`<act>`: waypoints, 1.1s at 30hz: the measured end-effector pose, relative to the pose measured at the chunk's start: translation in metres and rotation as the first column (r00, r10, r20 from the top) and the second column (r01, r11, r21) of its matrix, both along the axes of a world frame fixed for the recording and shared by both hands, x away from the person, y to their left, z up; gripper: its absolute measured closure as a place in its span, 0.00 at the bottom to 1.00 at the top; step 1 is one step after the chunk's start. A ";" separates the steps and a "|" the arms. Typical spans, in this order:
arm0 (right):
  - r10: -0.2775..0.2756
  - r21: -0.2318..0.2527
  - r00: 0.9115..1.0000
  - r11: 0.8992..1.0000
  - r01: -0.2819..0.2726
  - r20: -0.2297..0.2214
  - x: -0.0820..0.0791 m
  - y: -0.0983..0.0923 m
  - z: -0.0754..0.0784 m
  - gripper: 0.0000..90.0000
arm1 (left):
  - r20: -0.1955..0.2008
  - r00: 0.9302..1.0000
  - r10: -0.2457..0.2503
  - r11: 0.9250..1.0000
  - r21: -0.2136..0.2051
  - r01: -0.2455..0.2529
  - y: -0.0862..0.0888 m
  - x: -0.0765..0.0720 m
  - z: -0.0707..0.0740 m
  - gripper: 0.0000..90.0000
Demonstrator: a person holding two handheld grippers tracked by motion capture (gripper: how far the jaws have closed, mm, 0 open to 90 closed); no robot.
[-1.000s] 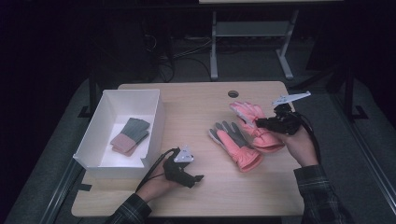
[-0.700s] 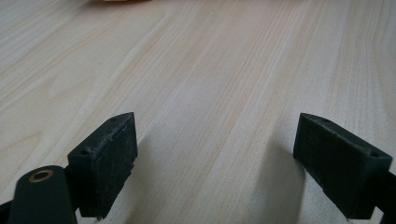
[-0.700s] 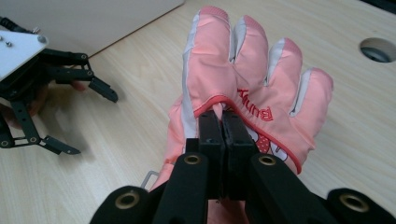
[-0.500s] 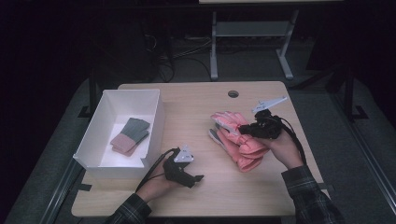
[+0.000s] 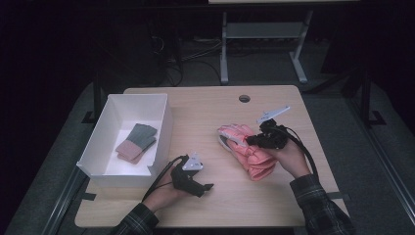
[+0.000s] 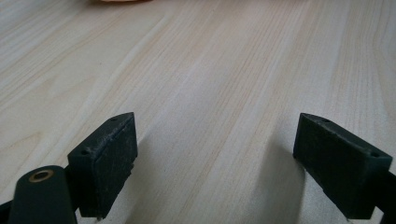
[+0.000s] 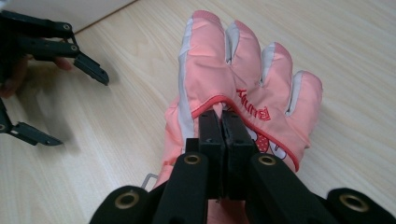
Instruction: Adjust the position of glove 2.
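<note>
Wooden table [image 5: 205, 105], "BUNNY"-lettered pink glove [image 7: 243, 79]

The left gripper [image 5: 204, 187] lies low over the tabletop [image 5: 205, 112] at the near edge, held in the left hand [image 5: 169, 188], its jaws spread wide with nothing between them. The right gripper [image 5: 248, 141], in the right hand [image 5: 289, 159], points toward the left, its jaws pressed together on a fold of the pink glove [image 7: 233, 93].

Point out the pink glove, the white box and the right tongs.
pink glove [image 7: 219, 60], right gripper view, back of its fingers.
white box [image 5: 164, 128], high view, its right wall.
right tongs [image 7: 223, 122], right gripper view, tips pinching the glove.
</note>
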State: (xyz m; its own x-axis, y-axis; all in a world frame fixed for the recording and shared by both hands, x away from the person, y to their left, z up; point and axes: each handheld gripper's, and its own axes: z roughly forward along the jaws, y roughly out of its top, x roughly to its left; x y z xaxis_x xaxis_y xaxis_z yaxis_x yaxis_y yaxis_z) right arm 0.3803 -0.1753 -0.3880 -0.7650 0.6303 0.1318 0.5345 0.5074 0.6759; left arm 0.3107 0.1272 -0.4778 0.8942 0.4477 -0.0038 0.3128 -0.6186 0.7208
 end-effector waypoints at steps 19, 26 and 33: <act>-0.051 0.088 0.999 0.995 0.049 0.017 -0.005 -0.012 0.007 0.69 | -0.019 1.000 0.015 0.999 0.029 -0.014 -0.005 0.001 0.005 0.17; -0.137 0.094 0.989 0.987 0.132 0.052 -0.005 -0.047 0.012 0.96 | -0.016 1.000 -0.011 1.000 -0.009 0.011 -0.013 -0.001 0.018 0.64; -0.188 0.054 0.982 0.981 0.187 0.020 -0.007 -0.077 -0.011 1.00 | -0.038 0.999 -0.005 1.000 -0.018 0.005 -0.035 0.010 0.031 0.99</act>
